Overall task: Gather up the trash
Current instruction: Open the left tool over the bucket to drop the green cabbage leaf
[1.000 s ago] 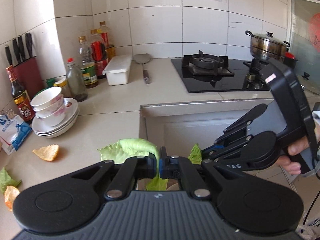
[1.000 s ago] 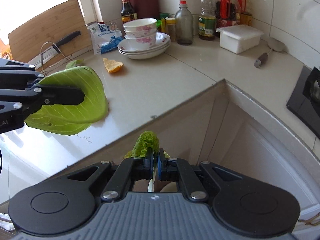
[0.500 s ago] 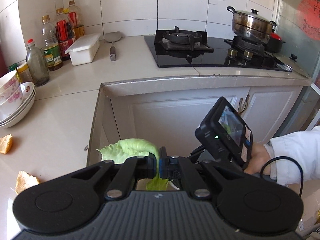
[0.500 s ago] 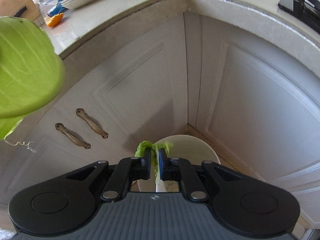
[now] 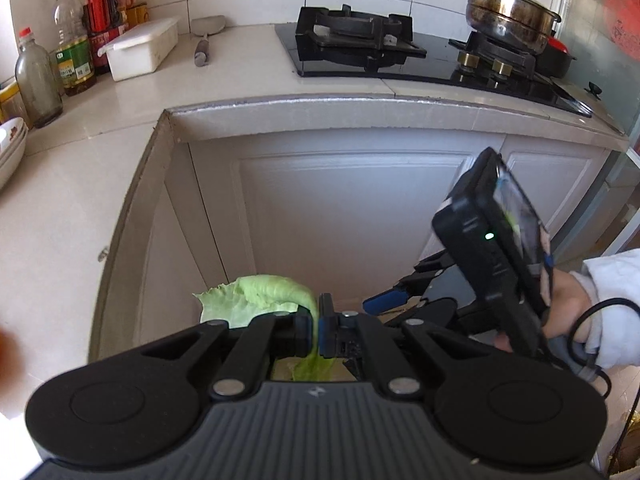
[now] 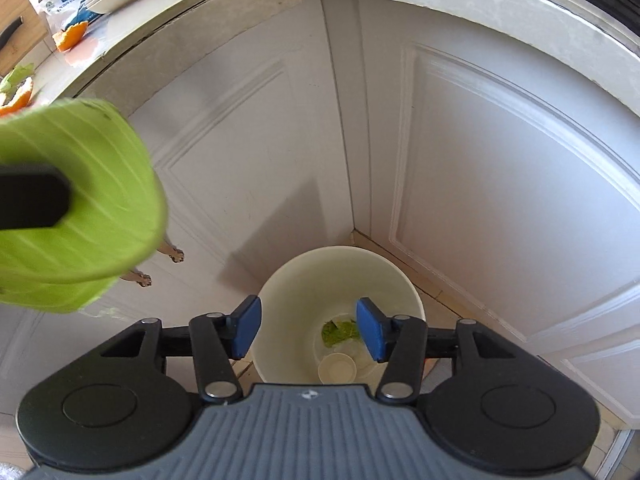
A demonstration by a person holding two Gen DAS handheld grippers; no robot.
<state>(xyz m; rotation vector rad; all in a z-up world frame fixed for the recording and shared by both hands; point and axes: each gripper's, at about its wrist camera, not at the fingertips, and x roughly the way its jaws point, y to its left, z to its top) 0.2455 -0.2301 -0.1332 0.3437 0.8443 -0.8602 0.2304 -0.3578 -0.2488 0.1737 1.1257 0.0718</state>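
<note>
My left gripper [image 5: 318, 330] is shut on a large green lettuce leaf [image 5: 256, 300], held in the air in front of the corner cabinet. The same leaf [image 6: 80, 208] fills the left of the right wrist view. My right gripper [image 6: 308, 330] is open and empty, directly above a cream trash bin [image 6: 400, 280] on the floor in the cabinet corner. A small green leaf piece [image 6: 338, 332] lies at the bin's bottom beside a small cup [image 6: 337, 368]. The right gripper also shows at the right of the left wrist view [image 5: 400, 300].
Orange peel pieces [image 6: 72, 34] and a leaf scrap [image 6: 16, 76] lie on the counter at upper left. White cabinet doors [image 6: 500, 180] surround the bin. The counter holds bottles [image 5: 74, 60], a white box [image 5: 140, 46], a stove [image 5: 356, 36] and a pot [image 5: 508, 12].
My right gripper has opened and its small leaf has dropped into the bin. Both grippers have moved lower, in front of the cabinet. The left still holds its leaf.
</note>
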